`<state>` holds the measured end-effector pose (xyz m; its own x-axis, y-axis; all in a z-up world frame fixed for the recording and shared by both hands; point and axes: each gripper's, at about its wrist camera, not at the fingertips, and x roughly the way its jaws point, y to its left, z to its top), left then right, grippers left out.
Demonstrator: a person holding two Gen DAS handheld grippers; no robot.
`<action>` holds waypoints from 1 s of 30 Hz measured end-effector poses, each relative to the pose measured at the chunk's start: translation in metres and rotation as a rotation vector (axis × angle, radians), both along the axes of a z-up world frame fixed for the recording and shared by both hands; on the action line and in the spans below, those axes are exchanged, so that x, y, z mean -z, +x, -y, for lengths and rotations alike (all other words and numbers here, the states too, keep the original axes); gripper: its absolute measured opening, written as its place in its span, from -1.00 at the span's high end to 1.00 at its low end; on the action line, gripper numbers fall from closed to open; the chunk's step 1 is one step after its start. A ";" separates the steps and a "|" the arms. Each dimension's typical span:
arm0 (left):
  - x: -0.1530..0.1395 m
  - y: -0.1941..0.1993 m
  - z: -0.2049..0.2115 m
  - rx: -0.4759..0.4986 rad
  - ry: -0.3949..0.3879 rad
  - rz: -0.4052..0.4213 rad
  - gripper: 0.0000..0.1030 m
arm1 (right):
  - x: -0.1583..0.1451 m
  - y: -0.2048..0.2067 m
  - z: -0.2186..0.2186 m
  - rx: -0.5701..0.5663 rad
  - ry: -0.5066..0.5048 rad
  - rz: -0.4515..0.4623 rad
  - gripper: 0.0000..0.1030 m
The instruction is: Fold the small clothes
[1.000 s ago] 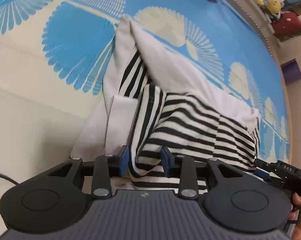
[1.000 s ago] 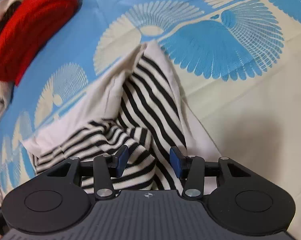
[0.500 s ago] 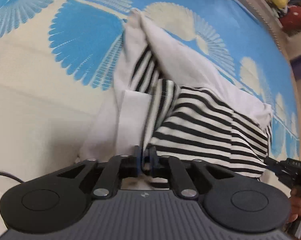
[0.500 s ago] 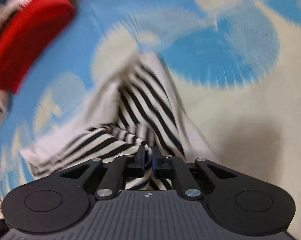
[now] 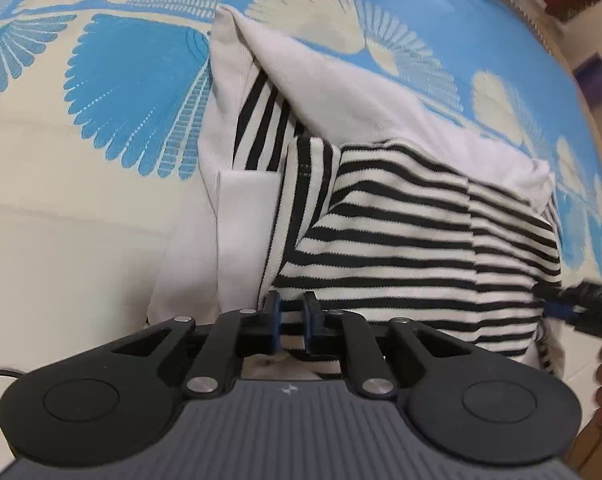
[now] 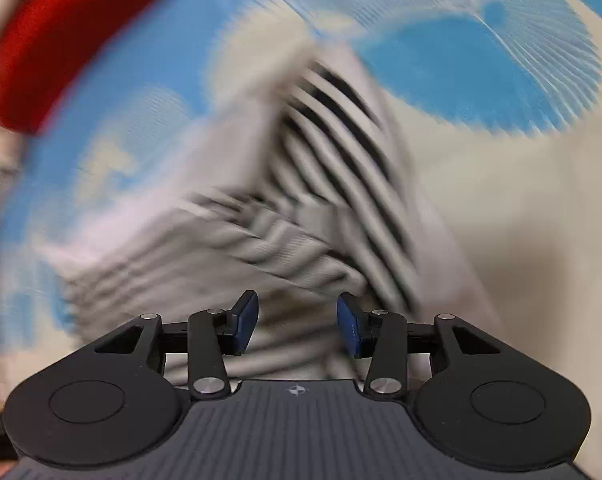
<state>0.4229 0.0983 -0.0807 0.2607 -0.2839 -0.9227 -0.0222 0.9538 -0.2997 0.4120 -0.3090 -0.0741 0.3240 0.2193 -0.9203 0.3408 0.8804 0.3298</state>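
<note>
The striped garment lies bunched on the blue-and-cream bedspread. The left hand-held gripper is pinched on its near hem. The right hand-held gripper is opening, pads clear of the blurred cloth lying between them.

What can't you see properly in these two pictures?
- Left wrist view: the striped garment's near hem is hidden behind the left gripper.
- Right wrist view: motion blur smears the garment, so its folds are unclear.
- Right wrist view: the red thing is blurred and cut off by the edge.
</note>
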 end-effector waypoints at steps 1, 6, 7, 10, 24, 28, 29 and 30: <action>-0.008 -0.001 -0.001 -0.003 -0.016 0.028 0.74 | -0.002 0.000 0.001 -0.001 -0.018 0.013 0.11; -0.018 -0.001 0.003 0.014 -0.052 0.083 0.66 | -0.027 -0.004 -0.002 -0.037 0.062 0.137 0.01; -0.009 -0.001 0.006 0.019 -0.001 0.046 0.66 | -0.024 -0.002 -0.005 -0.050 0.057 0.122 -0.05; 0.005 -0.005 0.007 0.016 0.092 -0.009 0.66 | 0.004 -0.001 -0.003 -0.025 -0.006 -0.009 -0.05; -0.165 -0.145 -0.013 0.106 -0.023 0.424 0.34 | -0.172 -0.137 0.032 0.019 -0.041 0.421 0.02; -0.167 -0.217 -0.033 0.087 -0.022 0.460 0.34 | -0.176 -0.218 0.043 0.008 -0.064 0.480 -0.08; -0.158 -0.234 -0.037 0.071 -0.029 0.451 0.34 | -0.168 -0.235 0.045 0.011 -0.071 0.479 -0.09; -0.149 -0.247 -0.040 0.058 -0.033 0.436 0.34 | -0.160 -0.247 0.047 0.016 -0.077 0.469 -0.09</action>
